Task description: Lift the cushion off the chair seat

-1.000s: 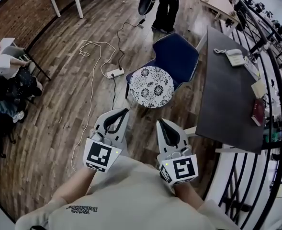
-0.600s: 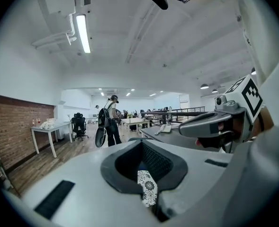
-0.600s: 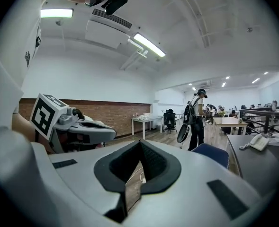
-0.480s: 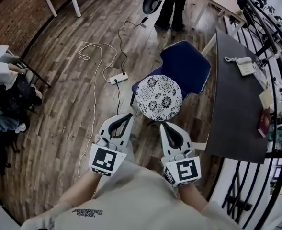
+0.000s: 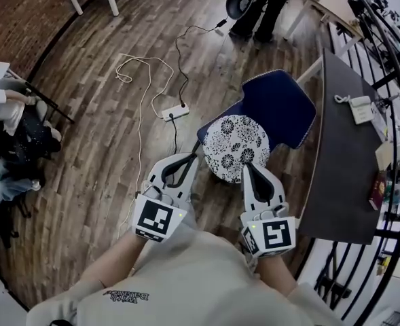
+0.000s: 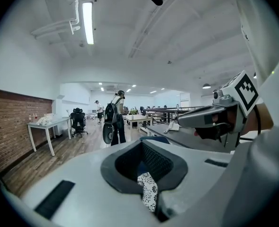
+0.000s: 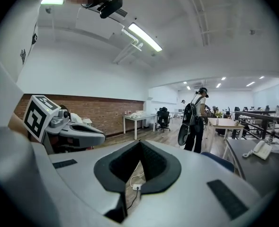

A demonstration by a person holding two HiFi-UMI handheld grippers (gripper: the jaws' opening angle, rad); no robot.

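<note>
1. The floor (image 5: pixel 98 134) is dark wood planking, laid in long narrow boards with a visible grain and a slight sheen.
2. A red-brown brick wall (image 5: pixel 20 15) runs along the left side of the room. In the gripper views the ceiling is white, with strip lights and pipework.
3. A long dark desk (image 5: pixel 339 175) with a flat matte top stands to the right. A white telephone (image 5: pixel 360 109) sits on it, and a black metal railing (image 5: pixel 398 80) runs behind it.
4. A white power strip (image 5: pixel 175 112) lies on the floor, with a thin white cable (image 5: pixel 138 80) looping away from it and a dark cable leading up the room.
5. A person with a dark backpack (image 5: pixel 261 2) stands at the far end. Another person (image 5: pixel 9 124) sits at the left edge.
6. The chair (image 5: pixel 284 104) is upholstered in dark blue fabric, with a rounded back and seat.
7. The cushion (image 5: pixel 236 147) lies flat on the chair seat, towards its front edge. It is round and white, printed with dark flower medallions.
8. The left gripper (image 5: pixel 189 160) is grey plastic with black padded jaw linings. Its jaws are together with nothing clamped, and the cushion's pattern shows through the slit between them. Its tip is near the cushion's left edge.
9. The right gripper (image 5: pixel 248 168) has its jaws closed too and holds nothing. In the head view its tip overlaps the cushion's near edge, but contact cannot be judged.
10. Each gripper carries a cube with black-and-white square markers.
</note>
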